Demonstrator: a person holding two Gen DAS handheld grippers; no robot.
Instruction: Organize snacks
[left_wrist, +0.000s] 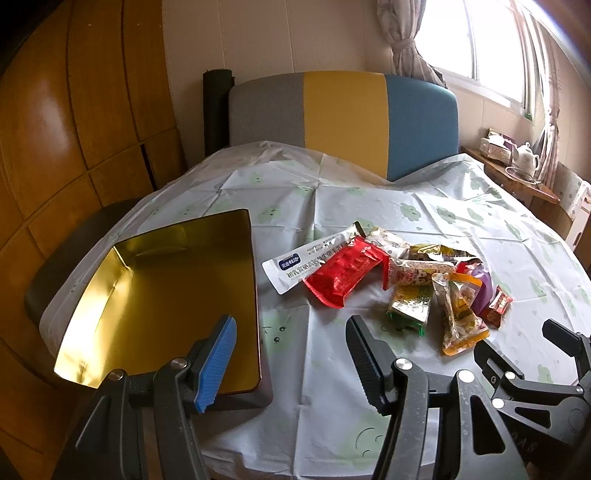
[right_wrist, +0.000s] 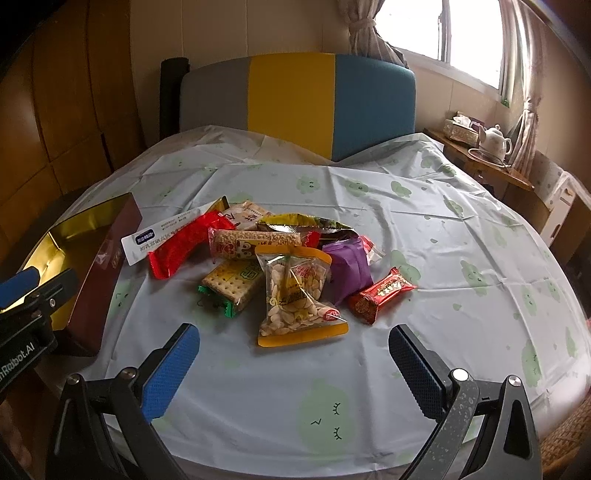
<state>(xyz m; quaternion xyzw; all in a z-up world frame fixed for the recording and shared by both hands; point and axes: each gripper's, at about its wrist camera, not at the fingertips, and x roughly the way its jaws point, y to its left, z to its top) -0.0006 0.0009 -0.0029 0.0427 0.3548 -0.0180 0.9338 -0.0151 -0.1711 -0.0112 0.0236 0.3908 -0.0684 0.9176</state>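
Snack pile (right_wrist: 273, 254) mid-table on the tablecloth (right_wrist: 424, 229), tin (left_wrist: 159, 295) just left of it, empty inside. Packs look light, crinkly, slippery film; crackers (right_wrist: 229, 282) prob fragile, so pinch sealed ends, e.g. near edge of seed bag (right_wrist: 299, 295). Left gripper (left_wrist: 291, 354) over the tin's right edge, wide open, nothing held. Right gripper (right_wrist: 295, 369) near side of pile, wide open, empty. Packs overlap; far ones partly hidden, labels unreadable. Tin's near end is cut off by fingers.
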